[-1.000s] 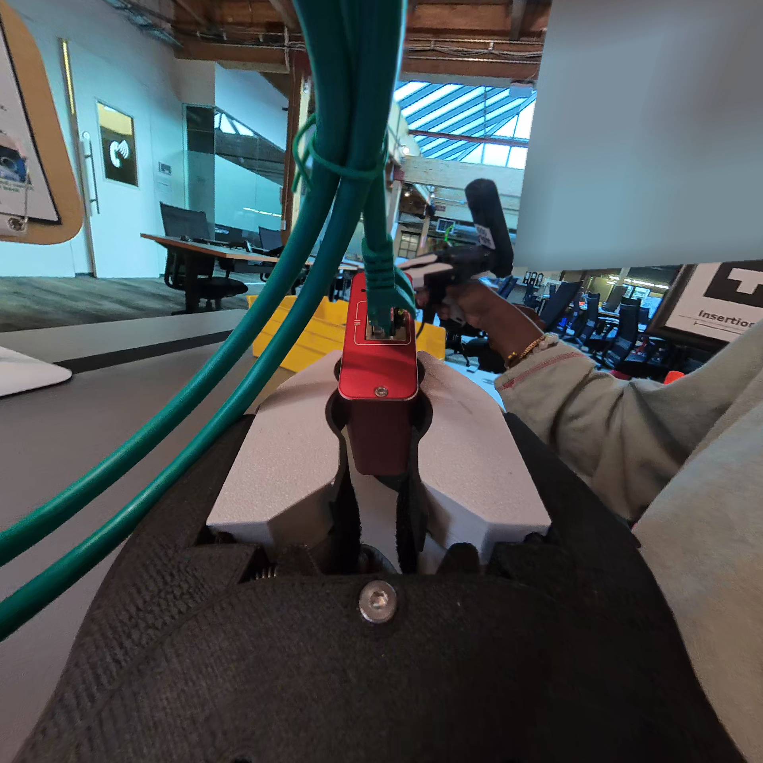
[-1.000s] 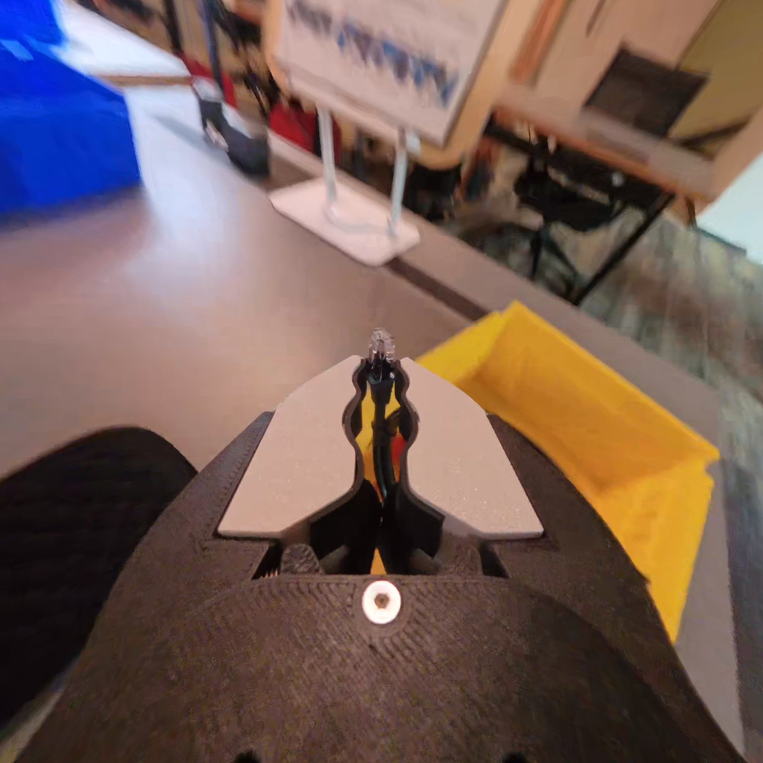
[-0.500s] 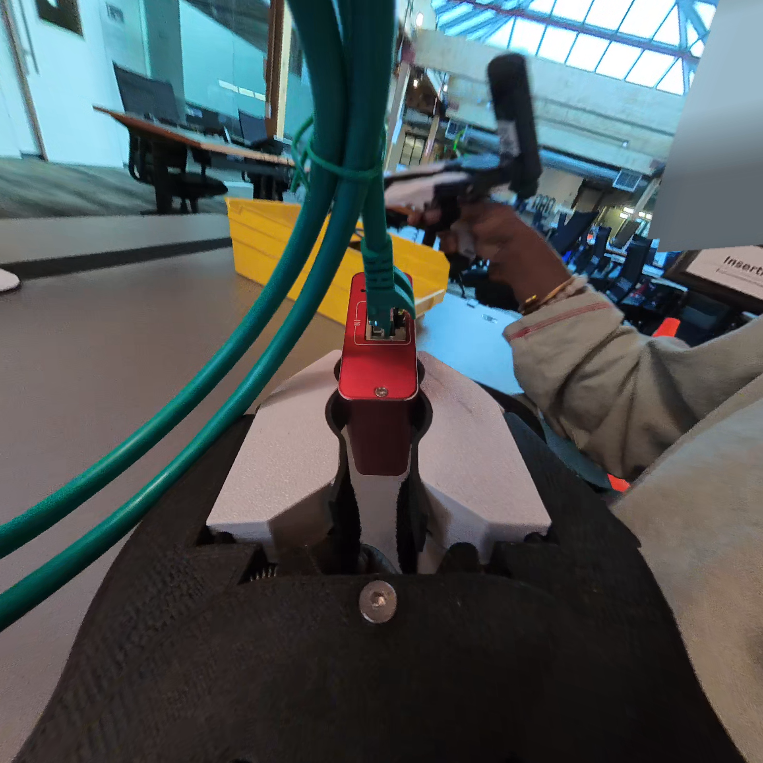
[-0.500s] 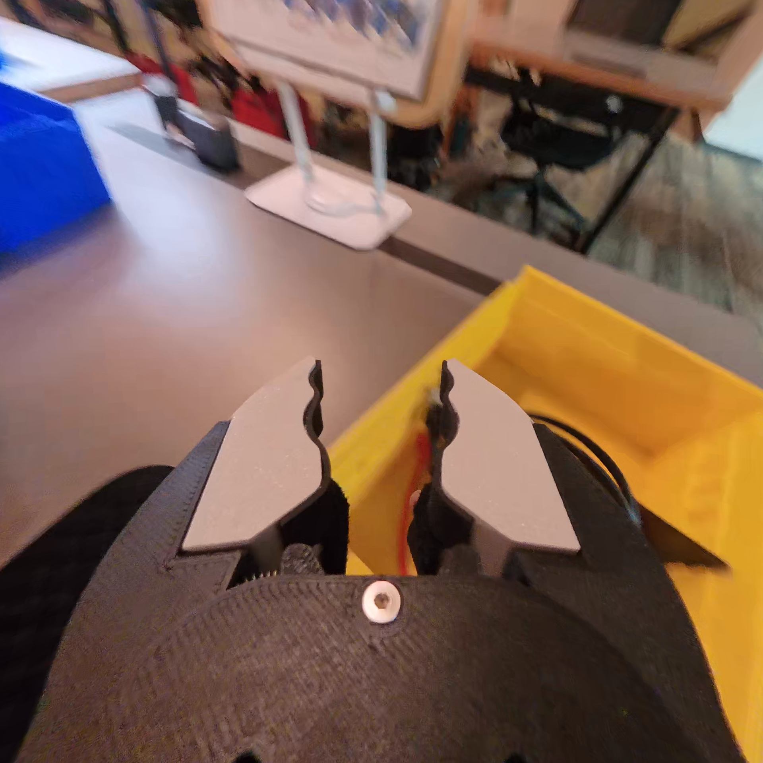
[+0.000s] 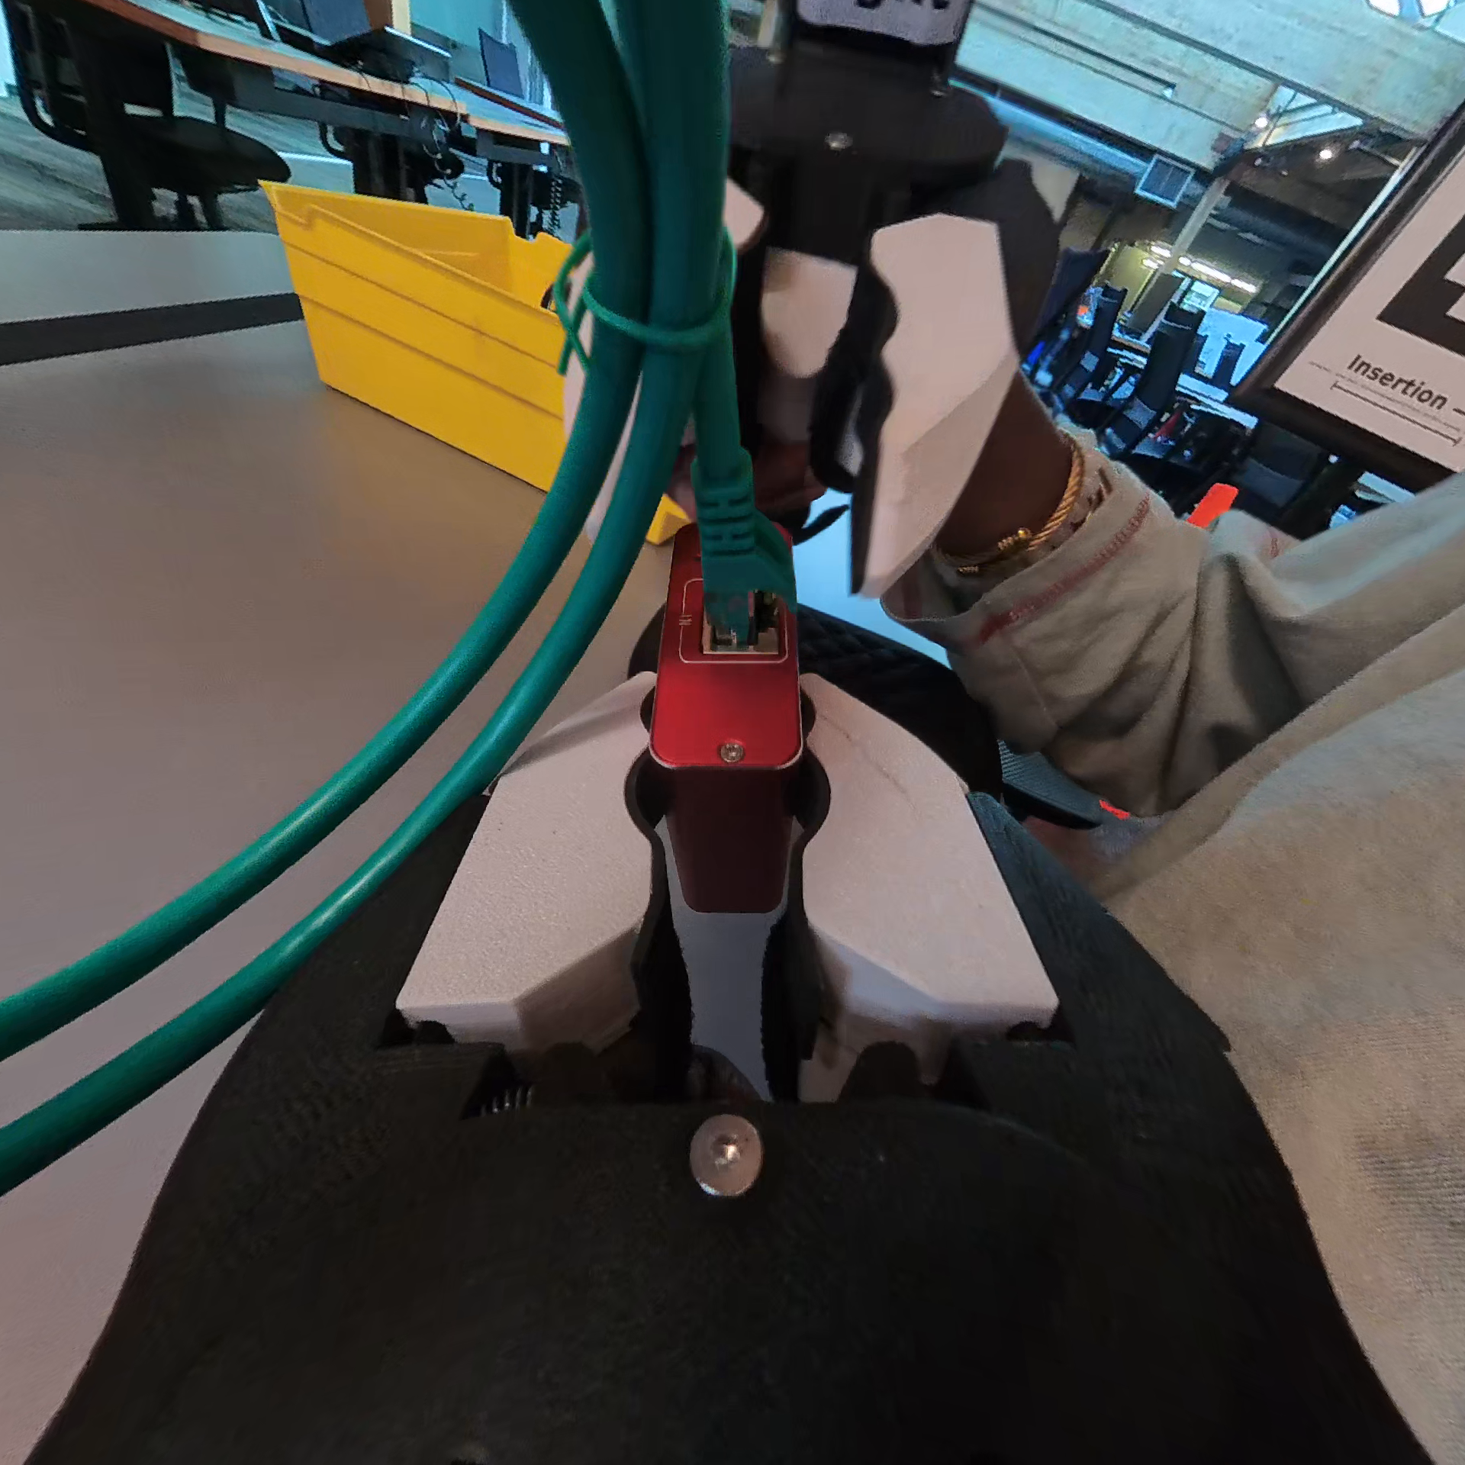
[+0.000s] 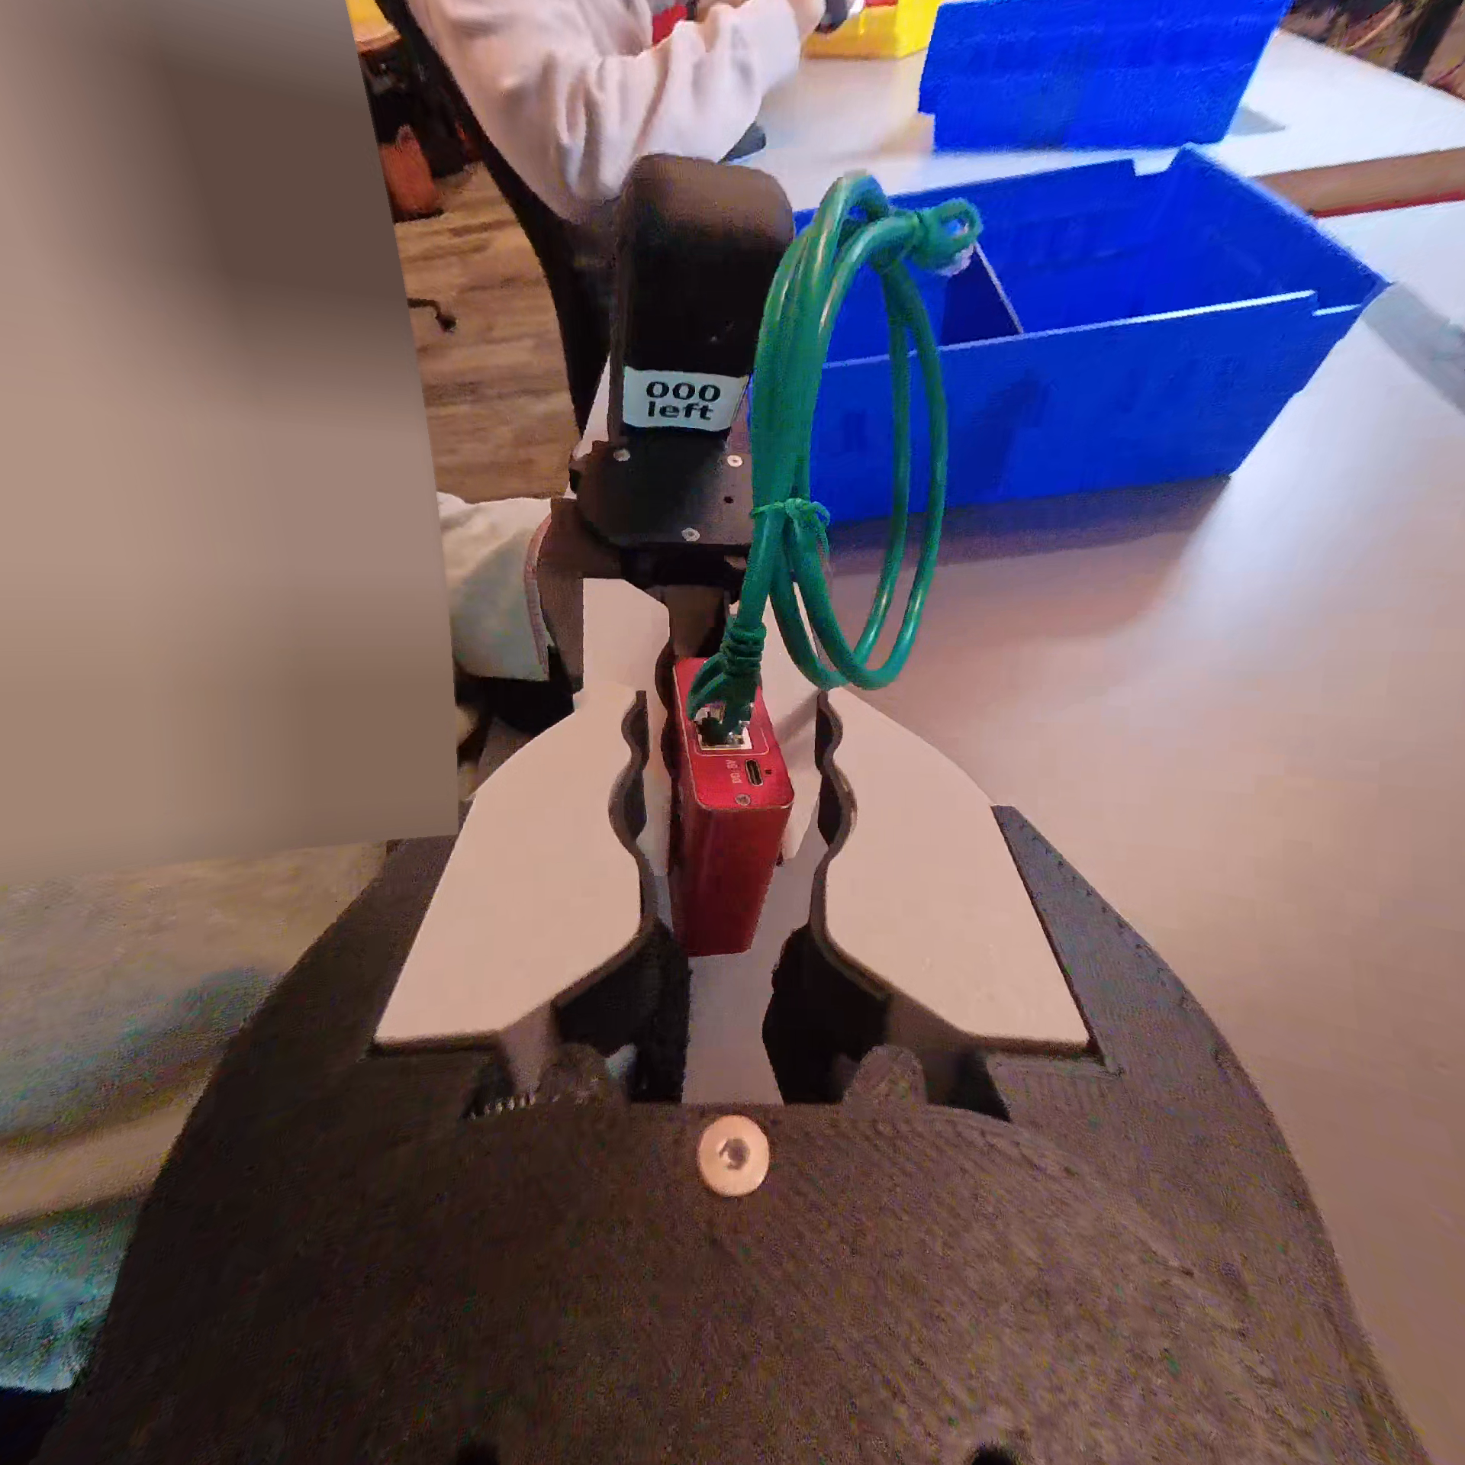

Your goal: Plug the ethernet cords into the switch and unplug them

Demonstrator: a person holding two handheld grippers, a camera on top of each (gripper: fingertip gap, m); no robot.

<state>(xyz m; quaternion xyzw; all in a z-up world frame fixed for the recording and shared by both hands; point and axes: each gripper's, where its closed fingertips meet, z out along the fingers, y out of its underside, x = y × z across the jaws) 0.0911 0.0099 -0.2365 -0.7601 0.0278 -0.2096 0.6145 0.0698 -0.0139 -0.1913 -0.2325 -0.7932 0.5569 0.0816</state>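
At centre frame in the left wrist view, the left tool (image 5: pixel 725 761) is clamping the red switch (image 5: pixel 724 705), with the green ethernet cord (image 5: pixel 476 658) sitting plugged into its top port and looping off to the lower left. Above it, the right tool (image 5: pixel 824 444) is hanging with fingers spread apart, gripping nothing. Behind, a yellow bin (image 5: pixel 428 333) is resting on the grey counter (image 5: pixel 198 594).

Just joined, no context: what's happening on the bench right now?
A person is working two handheld grippers. The left gripper is shut on a small red metal switch box, with a coiled green ethernet cord plugged into its top port. The right gripper is open, its fingers on either side of that box without clamping it. A yellow plastic bin sits behind on the grey table.
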